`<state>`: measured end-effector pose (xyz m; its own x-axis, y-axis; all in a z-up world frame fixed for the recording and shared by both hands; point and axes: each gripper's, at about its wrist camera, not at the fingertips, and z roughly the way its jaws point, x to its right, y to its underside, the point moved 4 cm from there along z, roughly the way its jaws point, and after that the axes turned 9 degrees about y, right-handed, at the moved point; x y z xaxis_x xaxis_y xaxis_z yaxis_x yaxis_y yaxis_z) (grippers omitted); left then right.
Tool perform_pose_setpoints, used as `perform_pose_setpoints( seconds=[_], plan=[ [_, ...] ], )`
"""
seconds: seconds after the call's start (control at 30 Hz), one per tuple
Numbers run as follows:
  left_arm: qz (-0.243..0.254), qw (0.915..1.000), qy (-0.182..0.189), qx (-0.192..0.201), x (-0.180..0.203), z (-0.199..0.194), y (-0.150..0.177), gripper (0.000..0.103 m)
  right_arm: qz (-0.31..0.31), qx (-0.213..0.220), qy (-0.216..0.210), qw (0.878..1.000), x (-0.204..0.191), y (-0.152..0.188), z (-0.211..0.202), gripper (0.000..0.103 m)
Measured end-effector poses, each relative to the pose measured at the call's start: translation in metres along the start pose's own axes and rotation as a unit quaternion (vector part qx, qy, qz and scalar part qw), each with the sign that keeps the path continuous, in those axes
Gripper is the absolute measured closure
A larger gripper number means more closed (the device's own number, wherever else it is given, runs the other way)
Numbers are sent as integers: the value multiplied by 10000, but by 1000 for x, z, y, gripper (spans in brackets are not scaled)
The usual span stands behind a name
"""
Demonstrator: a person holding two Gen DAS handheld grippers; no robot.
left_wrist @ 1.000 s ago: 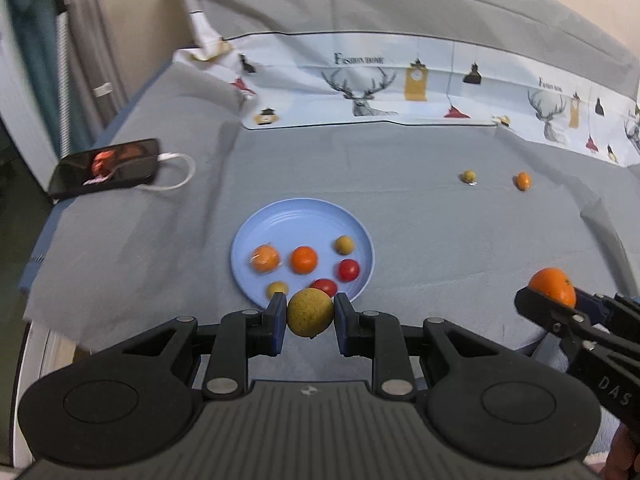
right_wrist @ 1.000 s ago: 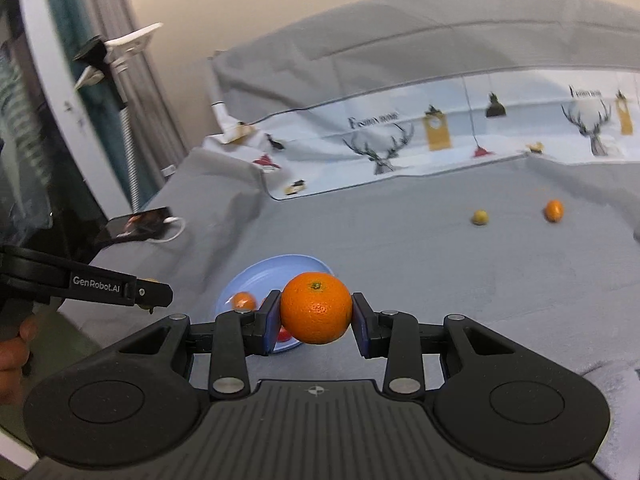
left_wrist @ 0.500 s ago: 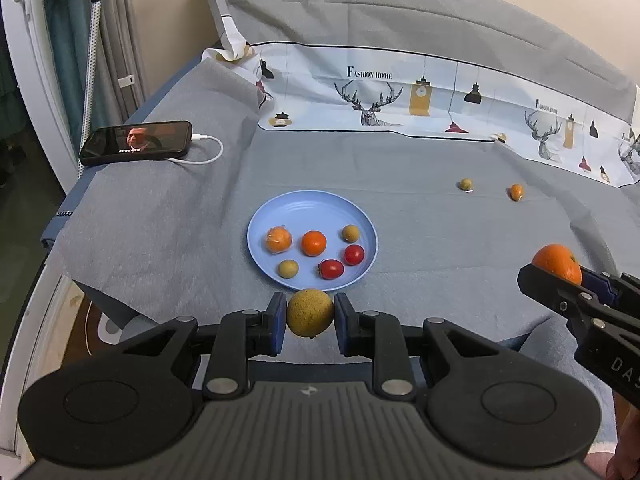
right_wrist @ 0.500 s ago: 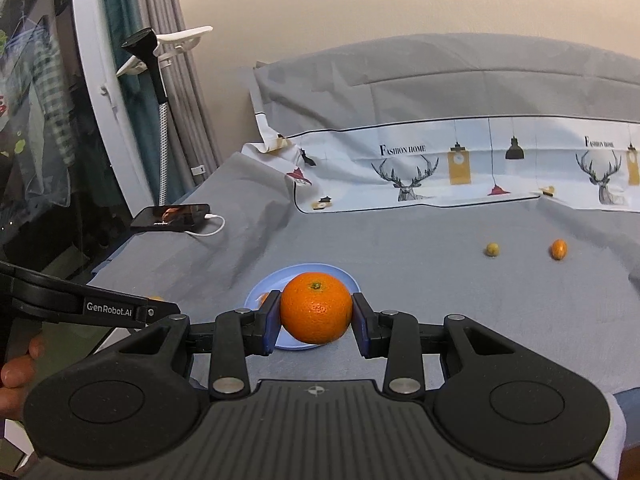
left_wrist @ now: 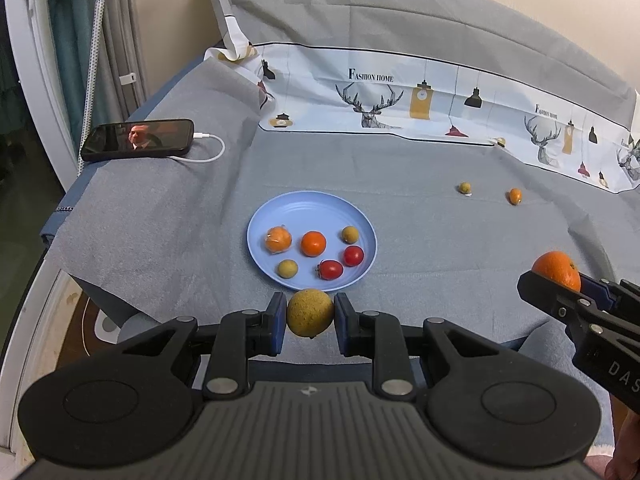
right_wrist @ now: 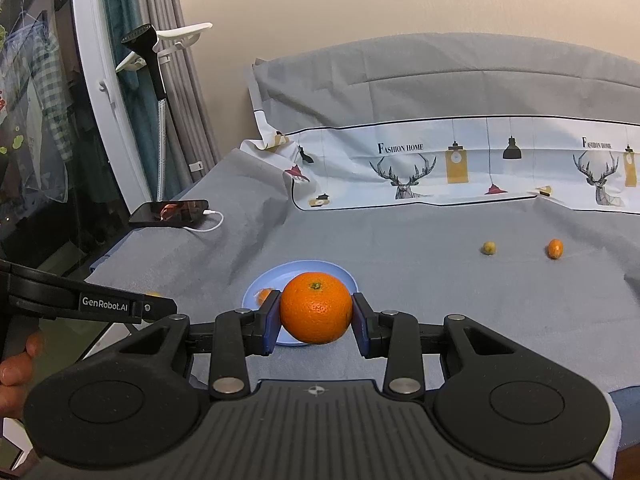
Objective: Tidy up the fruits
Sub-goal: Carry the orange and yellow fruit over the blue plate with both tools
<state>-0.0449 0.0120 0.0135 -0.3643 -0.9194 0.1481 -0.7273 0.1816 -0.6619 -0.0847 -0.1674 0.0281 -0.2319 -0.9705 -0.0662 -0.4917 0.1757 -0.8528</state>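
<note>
My left gripper [left_wrist: 310, 318] is shut on a yellow-green lemon [left_wrist: 310, 312], held just in front of the near rim of a blue plate [left_wrist: 288, 208]. On the plate lie several small fruits: two oranges, two red tomatoes and two small yellow ones. My right gripper [right_wrist: 316, 314] is shut on a large orange [right_wrist: 316, 307], with the blue plate [right_wrist: 304, 269] partly hidden behind it. In the left wrist view that orange [left_wrist: 558, 270] and right gripper show at the right edge. Two loose fruits lie far right on the grey cloth: a small yellow-green one [left_wrist: 464, 188] and a small orange one [left_wrist: 515, 196].
A phone [left_wrist: 138, 140] on a white charging cable lies at the bed's far left edge. A patterned deer-print cloth [left_wrist: 420, 100] and a grey pillow line the back. Curtains and a white stand are on the left. A hand [right_wrist: 16, 368] grips the left gripper's handle.
Both grippers pulled back from the plate with their fruits still gripped, so plate and bed look farther and more of the room shows. Little differs over the last half second.
</note>
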Motion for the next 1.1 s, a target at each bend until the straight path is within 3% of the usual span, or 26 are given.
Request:
perform_pose_setpoints(
  seconds=[1.1],
  plan=[
    [-171, 9996, -5, -212, -11, 25, -8, 75, -30, -366, 55, 9993, -6, 5, 28, 65]
  ],
)
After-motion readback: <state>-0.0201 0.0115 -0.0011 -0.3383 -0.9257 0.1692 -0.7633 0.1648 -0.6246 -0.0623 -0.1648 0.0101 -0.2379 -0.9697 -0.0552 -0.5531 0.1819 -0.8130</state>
